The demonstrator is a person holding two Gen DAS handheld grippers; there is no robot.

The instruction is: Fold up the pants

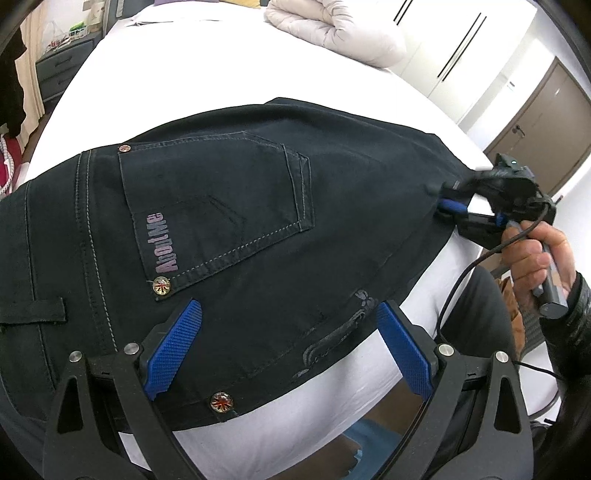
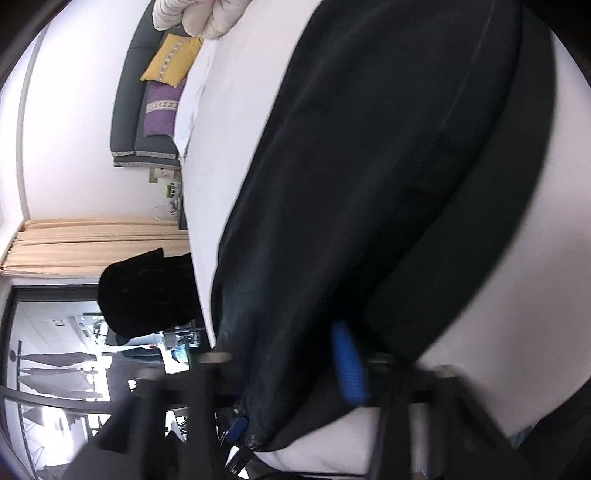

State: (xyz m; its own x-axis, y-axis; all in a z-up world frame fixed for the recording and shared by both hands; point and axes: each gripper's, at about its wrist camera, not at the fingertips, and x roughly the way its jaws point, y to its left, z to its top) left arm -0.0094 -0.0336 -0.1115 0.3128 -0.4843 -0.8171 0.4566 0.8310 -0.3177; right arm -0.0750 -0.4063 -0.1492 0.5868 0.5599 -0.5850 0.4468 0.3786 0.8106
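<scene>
Dark jeans (image 1: 240, 206) lie spread on the white bed sheet (image 1: 177, 74), back pocket and waistband up. My left gripper (image 1: 289, 304) hangs open just above the seat of the jeans, by the near edge, with nothing pinched between its blue pads (image 1: 173, 350). At the right side of the left wrist view, a hand (image 1: 543, 254) holds my right gripper (image 1: 445, 201), which is shut on the far edge of the jeans. The right wrist view is blurred: the jeans (image 2: 388, 184) run up from my right gripper (image 2: 291, 373), and one blue pad (image 2: 347, 362) presses on the cloth.
A rolled pale duvet (image 1: 332, 33) lies at the far end of the bed. White wardrobe doors (image 1: 461, 48) and a brown door (image 1: 546, 122) stand beyond. Yellow (image 2: 171, 61) and purple (image 2: 162, 110) cushions sit at the headboard. A cable (image 1: 458, 280) trails from the right gripper.
</scene>
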